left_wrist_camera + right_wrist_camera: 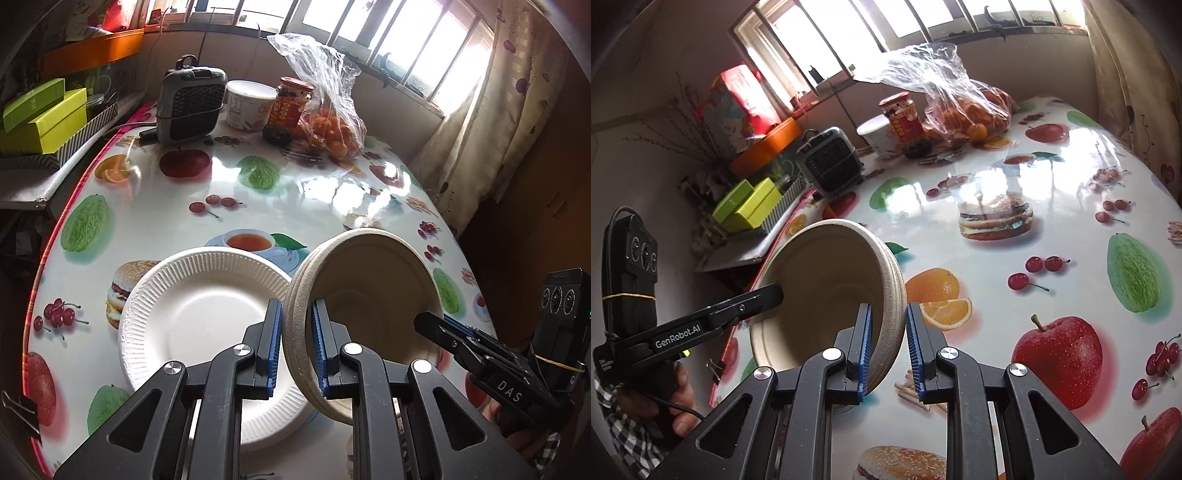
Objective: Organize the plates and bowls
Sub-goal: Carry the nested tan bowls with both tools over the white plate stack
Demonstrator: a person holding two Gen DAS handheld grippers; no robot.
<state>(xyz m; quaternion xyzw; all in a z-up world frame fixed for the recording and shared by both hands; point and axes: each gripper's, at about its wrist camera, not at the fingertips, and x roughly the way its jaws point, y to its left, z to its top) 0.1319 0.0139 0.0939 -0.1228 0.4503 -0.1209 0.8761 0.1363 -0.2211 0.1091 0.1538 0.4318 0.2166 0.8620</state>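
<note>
A stack of nested beige bowls [369,280] hangs tilted above the fruit-print table [177,221], held by both grippers at opposite rims. My left gripper [296,304] is shut on the near rim in the left wrist view, and the right gripper [423,320] pinches the rim on the right. In the right wrist view my right gripper [888,308] is shut on the rim of the bowls [827,280], and the left gripper [775,293] clamps the rim on the left. A white ribbed paper plate [199,317] lies flat on the table, left of the bowls and partly under them.
At the table's far side stand a grey heater [190,103], a white tub [249,105], a red-lidded jar [290,109] and a plastic bag of oranges [332,129]. Green boxes [40,122] sit on a shelf to the left. A curtain [491,122] hangs on the right.
</note>
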